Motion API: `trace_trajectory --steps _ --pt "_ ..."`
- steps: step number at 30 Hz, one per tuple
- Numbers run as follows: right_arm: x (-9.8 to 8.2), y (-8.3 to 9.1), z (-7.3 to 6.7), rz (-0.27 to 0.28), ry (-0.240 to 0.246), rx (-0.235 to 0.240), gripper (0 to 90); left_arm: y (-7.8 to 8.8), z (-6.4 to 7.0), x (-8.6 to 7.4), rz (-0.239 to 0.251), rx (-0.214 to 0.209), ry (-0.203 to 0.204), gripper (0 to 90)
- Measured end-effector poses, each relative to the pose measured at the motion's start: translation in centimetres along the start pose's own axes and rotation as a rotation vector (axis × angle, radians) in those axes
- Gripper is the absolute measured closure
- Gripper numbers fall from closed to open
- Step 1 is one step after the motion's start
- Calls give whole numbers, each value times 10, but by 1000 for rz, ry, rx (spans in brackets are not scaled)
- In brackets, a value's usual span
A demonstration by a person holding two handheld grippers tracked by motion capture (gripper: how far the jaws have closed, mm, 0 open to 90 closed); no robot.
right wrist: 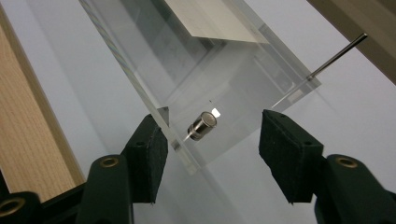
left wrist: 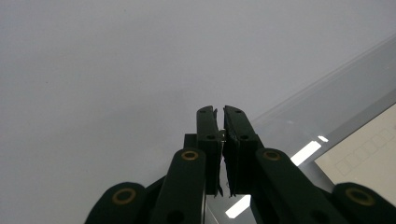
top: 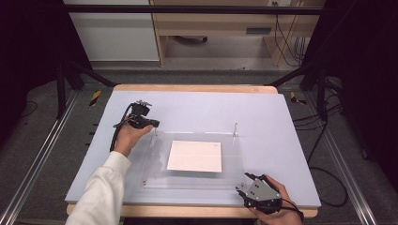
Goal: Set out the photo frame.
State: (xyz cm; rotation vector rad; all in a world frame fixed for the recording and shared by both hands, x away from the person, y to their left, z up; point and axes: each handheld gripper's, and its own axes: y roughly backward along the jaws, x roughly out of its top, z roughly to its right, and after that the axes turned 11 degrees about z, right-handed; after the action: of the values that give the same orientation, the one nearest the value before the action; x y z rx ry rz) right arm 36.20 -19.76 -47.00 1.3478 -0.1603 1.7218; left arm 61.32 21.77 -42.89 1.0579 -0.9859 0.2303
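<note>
A clear acrylic plate (top: 155, 161) lies on the pale blue table mat (top: 197, 105), with a white sheet of paper (top: 195, 156) on its middle. My left gripper (top: 156, 123) is at the plate's far-left corner; its jaws (left wrist: 219, 114) are shut, with a sliver of a thin metal pin (left wrist: 223, 136) between the pads. My right gripper (top: 244, 182) is at the near-right corner. Its jaws (right wrist: 215, 140) stand open on either side of that corner, where a small metal cylinder (right wrist: 203, 126) sits in the plate. Neither pad touches it.
Another thin metal pin (top: 235, 129) stands upright at the plate's far-right corner, seen also as a slanted rod (right wrist: 336, 56). The table's wooden front edge (top: 187, 211) runs just behind the right hand. Dark frame posts flank the table.
</note>
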Motion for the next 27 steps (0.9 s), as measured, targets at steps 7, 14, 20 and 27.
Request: trace_trajectory --steps 7,14,20,27 --pt "1 -1 -4 -7 38 3 466 2 3 -4 31 18 -26 840" --pt "4 1 -4 -7 23 0 474 28 7 -12 167 65 -70 620" --pt "10 4 -1 -5 5 2 479 66 26 -24 274 8 -174 518" --pt "22 9 7 16 -5 -9 502 107 57 -37 300 -50 -293 474"
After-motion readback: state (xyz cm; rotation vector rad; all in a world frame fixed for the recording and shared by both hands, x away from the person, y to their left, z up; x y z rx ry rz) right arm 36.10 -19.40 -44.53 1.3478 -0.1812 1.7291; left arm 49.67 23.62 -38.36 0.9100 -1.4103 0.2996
